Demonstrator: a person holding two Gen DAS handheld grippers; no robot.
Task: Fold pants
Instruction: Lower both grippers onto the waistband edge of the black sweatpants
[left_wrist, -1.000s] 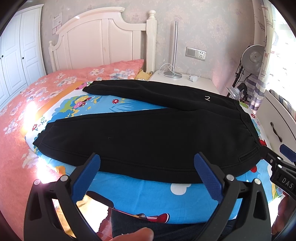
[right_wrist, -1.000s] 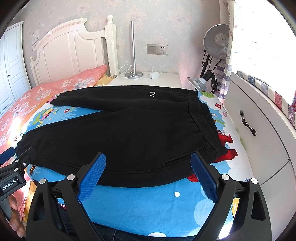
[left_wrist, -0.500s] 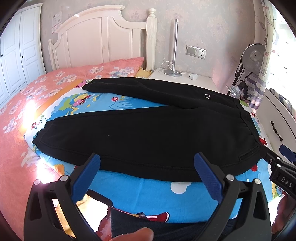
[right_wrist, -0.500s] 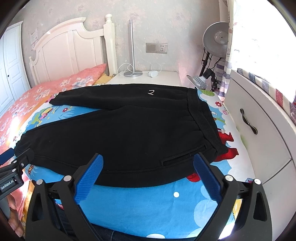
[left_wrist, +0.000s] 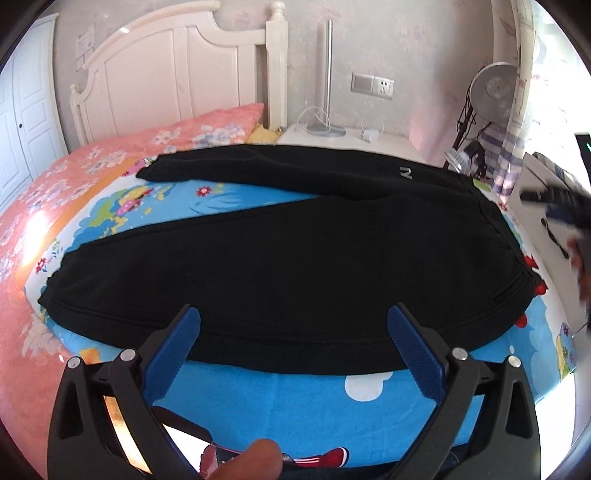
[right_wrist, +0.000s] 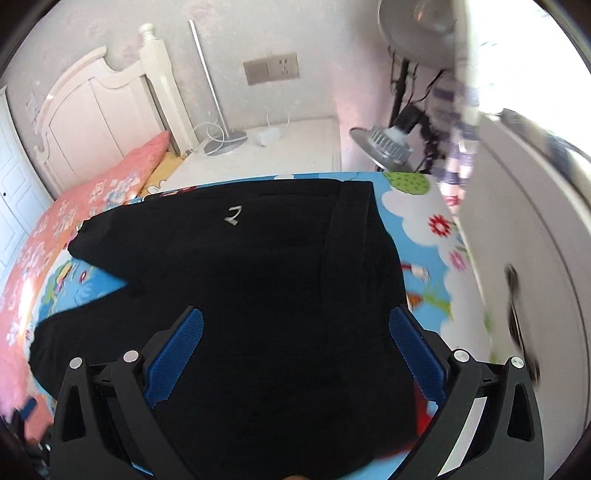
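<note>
The left hand-held gripper (left_wrist: 293, 334) hangs released over the near edge of the black pants (left_wrist: 288, 266), blue pads spread with nothing between them. The right hand-held gripper (right_wrist: 295, 338) has just finished opening; its jaws stand wide above the pants' upper part, near the waistband (right_wrist: 351, 236), gripping nothing. The pants lie flat on the bed (left_wrist: 280, 398), on a blue cartoon sheet, legs apart and pointing toward the pink quilt (left_wrist: 22, 229). A white headboard (left_wrist: 177, 70) and nightstand (left_wrist: 351, 142) stand behind.
</note>
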